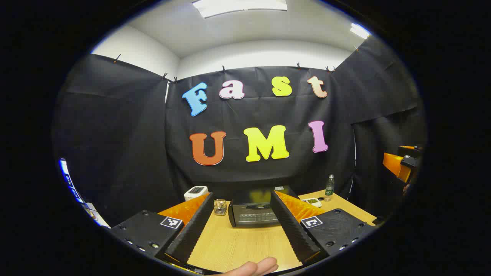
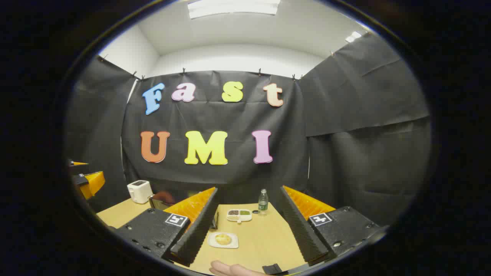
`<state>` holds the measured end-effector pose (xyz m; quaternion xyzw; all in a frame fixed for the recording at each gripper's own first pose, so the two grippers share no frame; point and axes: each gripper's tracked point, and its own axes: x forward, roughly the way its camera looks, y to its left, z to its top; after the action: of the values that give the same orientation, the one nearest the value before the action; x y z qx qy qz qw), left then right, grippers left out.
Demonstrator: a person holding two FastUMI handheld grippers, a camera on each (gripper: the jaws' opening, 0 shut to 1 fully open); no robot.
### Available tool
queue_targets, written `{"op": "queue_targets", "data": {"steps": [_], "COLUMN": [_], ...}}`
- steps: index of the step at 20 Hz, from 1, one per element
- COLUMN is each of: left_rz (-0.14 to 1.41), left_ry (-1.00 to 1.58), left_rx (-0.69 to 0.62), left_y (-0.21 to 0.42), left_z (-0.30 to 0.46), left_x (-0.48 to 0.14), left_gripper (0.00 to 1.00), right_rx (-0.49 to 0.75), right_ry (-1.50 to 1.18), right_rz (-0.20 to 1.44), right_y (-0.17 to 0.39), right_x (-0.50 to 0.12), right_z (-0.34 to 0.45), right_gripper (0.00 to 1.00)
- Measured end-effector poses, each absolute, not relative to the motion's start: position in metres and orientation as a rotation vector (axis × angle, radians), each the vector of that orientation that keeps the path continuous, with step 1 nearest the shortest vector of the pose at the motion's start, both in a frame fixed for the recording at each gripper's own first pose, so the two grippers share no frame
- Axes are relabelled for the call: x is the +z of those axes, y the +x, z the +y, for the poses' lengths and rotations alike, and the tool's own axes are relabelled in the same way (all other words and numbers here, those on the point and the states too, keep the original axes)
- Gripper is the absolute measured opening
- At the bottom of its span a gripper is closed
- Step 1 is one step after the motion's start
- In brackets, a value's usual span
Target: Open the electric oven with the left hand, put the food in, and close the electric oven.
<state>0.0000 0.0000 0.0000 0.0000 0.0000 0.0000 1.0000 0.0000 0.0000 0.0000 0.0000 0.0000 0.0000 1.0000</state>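
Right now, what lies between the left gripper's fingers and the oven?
In the left gripper view, only bare wooden table separates the open left gripper from the closed oven.

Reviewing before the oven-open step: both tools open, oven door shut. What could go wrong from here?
1. The wire cup stands close beside the oven; the left tool may knock it while reaching for the door.
2. The food plate sits near the right tool, whose left finger could push it.

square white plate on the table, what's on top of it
One round, pale golden piece of food lies on the white plate. Its underside cannot be seen.
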Motion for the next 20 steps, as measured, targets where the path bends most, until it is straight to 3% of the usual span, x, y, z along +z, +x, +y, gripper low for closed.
{"op": "queue_targets", "data": {"steps": [1,3,13,20], "left_rz": [-0.004,-0.006,0.002,0.033], "left_ry": [-0.003,-0.017,-0.032,-0.044], "left_rx": [-0.002,-0.005,0.015,-0.015], "left_y": [0.0,-0.001,0.012,0.081], "left_z": [-0.001,-0.002,-0.001,-0.014], "left_x": [0.001,0.001,-0.006,-0.029], "left_gripper": [0.96,0.96,0.96,0.96], "right_rx": [-0.006,-0.006,-0.011,-0.011], "right_ry": [0.001,0.008,0.013,0.009], "right_rz": [0.002,-0.003,0.0,-0.007], "right_y": [0.001,0.002,0.01,0.029], "right_x": [-0.001,-0.001,-0.008,-0.029], "right_z": [-0.003,-0.007,-0.013,-0.021], "right_gripper": [1.0,0.94,0.95,0.95]}}
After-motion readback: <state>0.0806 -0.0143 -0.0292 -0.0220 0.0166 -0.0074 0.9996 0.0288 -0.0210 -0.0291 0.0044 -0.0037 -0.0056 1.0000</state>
